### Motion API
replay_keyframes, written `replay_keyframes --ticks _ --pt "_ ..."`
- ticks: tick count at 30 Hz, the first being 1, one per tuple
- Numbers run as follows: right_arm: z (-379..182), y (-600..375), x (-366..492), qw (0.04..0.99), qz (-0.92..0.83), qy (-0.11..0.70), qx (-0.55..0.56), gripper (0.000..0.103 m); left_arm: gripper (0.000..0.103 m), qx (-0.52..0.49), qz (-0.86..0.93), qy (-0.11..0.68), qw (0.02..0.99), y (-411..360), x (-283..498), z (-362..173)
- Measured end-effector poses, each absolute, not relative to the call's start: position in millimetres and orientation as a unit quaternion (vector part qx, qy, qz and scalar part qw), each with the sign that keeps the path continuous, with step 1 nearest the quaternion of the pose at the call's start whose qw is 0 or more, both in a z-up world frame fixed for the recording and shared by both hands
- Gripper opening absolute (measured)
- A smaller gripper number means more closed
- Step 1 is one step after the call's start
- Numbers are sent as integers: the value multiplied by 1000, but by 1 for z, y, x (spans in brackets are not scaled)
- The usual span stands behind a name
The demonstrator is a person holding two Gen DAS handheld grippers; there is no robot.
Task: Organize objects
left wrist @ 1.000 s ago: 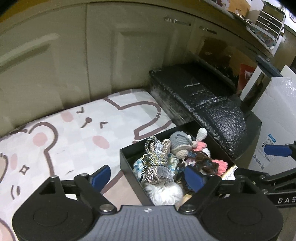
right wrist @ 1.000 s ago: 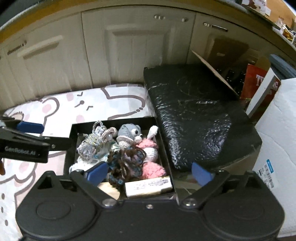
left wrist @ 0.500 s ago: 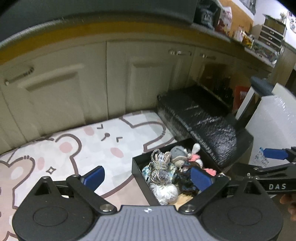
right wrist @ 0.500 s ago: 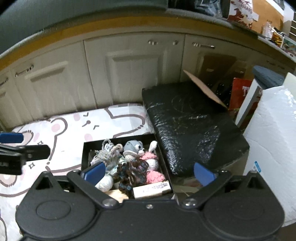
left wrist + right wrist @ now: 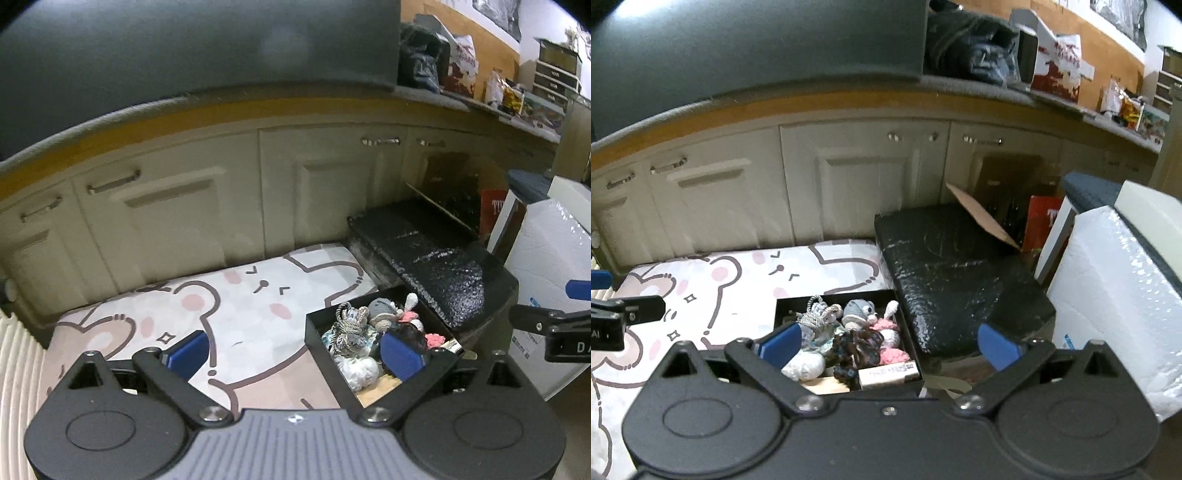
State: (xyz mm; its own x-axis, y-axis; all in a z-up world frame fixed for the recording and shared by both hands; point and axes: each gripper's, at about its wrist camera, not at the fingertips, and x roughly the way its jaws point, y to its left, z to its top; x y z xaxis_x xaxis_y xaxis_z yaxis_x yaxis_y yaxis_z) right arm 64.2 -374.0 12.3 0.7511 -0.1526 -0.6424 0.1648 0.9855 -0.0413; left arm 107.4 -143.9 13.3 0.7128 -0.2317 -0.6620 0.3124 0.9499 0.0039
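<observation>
A black open box sits on a bear-print mat. It holds several small things: a grey rope knot, a grey crochet mouse, pink crochet pieces, a white pom-pom and a small labelled carton. My left gripper is open and empty, well above the mat and box. My right gripper is open and empty, above the box's near side.
A black wrapped bundle lies right of the box. A white bubble-wrapped package stands further right. Cream cabinet doors run behind the mat, under a cluttered counter.
Both grippers have risen and pulled back from the box. The box looks smaller and the cabinets and counter have come into view. Both stay open and empty.
</observation>
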Motion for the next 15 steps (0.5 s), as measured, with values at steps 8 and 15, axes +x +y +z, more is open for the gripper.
replay_keyframes --ticks 8,15 --pt "29 -364 25 945 -70 318 6 103 100 32 -141 334 932 -127 70 24" --pt "31 -352 1 948 -66 311 2 103 101 36 -114 328 937 -115 47 22"
